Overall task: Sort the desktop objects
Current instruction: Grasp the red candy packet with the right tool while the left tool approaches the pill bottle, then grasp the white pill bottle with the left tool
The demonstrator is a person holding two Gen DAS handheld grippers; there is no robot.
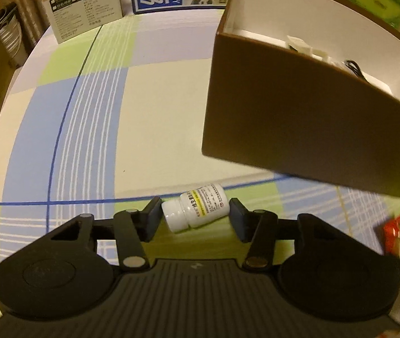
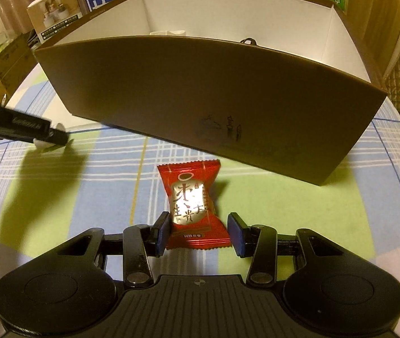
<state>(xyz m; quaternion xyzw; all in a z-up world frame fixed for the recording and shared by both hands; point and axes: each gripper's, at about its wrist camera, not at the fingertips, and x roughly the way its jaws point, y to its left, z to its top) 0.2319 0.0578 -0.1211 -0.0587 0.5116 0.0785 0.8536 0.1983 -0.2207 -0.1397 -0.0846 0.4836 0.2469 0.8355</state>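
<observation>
Both grippers working in front of the brown box [image 2: 200, 90], each over one loose item.

Left of the box front, the left gripper [image 1: 195, 218] is bracketing a white pill bottle [image 1: 195, 211] lying on its side on the checked cloth [image 1: 87, 129]; its pads are sitting against or just beside cap and base, contact uncertain, presumably for a lift into the box. At the box's near wall, the right gripper [image 2: 198, 233] is straddling a red candy packet [image 2: 193, 205]; left pad touching, right pad apart, so not yet pinching.
</observation>
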